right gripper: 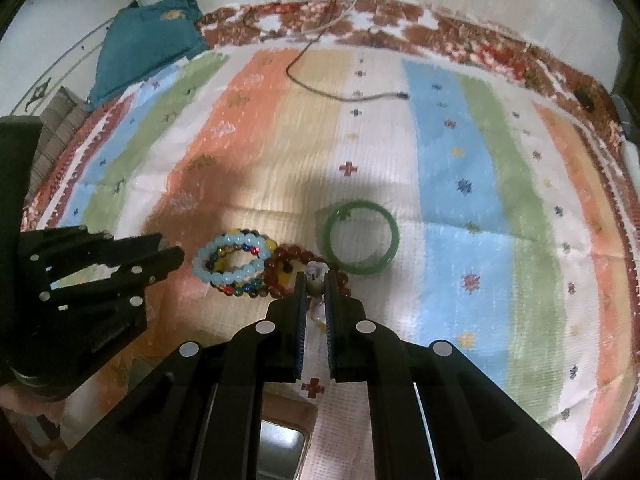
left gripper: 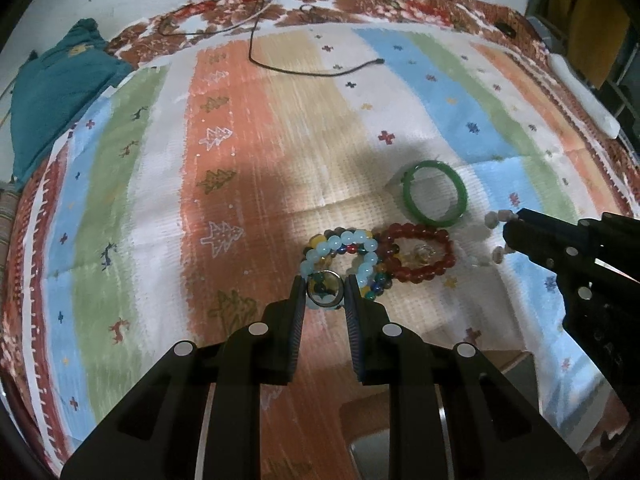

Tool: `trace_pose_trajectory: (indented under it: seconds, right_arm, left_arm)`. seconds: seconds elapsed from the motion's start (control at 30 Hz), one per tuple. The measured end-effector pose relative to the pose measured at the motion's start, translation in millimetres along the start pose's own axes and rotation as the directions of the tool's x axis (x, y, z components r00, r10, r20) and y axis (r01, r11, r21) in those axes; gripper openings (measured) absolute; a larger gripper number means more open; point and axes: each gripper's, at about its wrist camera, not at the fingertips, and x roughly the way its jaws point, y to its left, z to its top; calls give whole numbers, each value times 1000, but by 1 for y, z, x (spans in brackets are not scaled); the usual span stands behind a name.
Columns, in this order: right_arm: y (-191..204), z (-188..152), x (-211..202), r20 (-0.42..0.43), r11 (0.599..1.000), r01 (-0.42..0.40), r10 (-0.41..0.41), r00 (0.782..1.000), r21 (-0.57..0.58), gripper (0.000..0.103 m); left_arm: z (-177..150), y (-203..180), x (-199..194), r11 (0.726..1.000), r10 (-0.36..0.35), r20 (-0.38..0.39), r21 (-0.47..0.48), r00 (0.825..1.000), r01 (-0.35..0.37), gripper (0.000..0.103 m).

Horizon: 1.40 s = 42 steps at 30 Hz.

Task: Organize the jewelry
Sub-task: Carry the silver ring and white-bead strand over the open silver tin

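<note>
While both grippers hang above a striped cloth (left gripper: 280, 128) patterned with small trees and crosses, each one has something caught between its fingers. The left gripper (left gripper: 325, 289) has its jaws drawn narrow around a silver ring (left gripper: 324, 295), which sits pinched between the two pads near the fingertips, lifted over the pile of bracelets below. The right gripper (right gripper: 315, 282) has its jaws almost together, clamped on a string of pale beads (right gripper: 316, 276); in the left wrist view some of these whitish beads (left gripper: 496, 220) show dangling at its fingertips, though they are blurred and their full shape cannot be told. On the cloth lie the remaining pieces, close together: a light blue bead bracelet (right gripper: 228, 264) stacked on a multicoloured bead bracelet (right gripper: 244, 290), a dark red bead bracelet (left gripper: 416, 258) touching them, with a small clear piece (left gripper: 422, 256) inside its loop, and a green bangle (right gripper: 360, 238) lying flat just beside the red one. Farther back on the cloth a thin black cable (left gripper: 312, 70) trails across the stripes, and a folded teal fabric (left gripper: 52, 96) rests at the far left edge of the cloth.
</note>
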Motion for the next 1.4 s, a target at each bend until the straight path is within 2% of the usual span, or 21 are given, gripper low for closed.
trace_pose_trajectory:
  seconds: [0.07, 0.27, 0.83, 1.4]
  right_arm:
    - [1, -2, -6, 21, 1000, -18, 18, 1000, -2, 9]
    - [4, -6, -25, 84, 1000, 12, -11, 996, -18, 9]
    - [14, -27, -67, 162, 999, -26, 30, 986, -30, 10]
    - [30, -53, -94, 187, 996, -60, 70, 980, -60, 10]
  left_arm:
    - [-2, -1, -6, 1000, 2, 12, 5, 1000, -2, 19]
    - [-9, -10, -25, 1000, 4, 47, 26, 999, -5, 19]
    - [-35, -23, -62, 999, -40, 107, 20, 993, 38, 19]
    - [-64, -27, -86, 998, -63, 139, 12, 988, 61, 19]
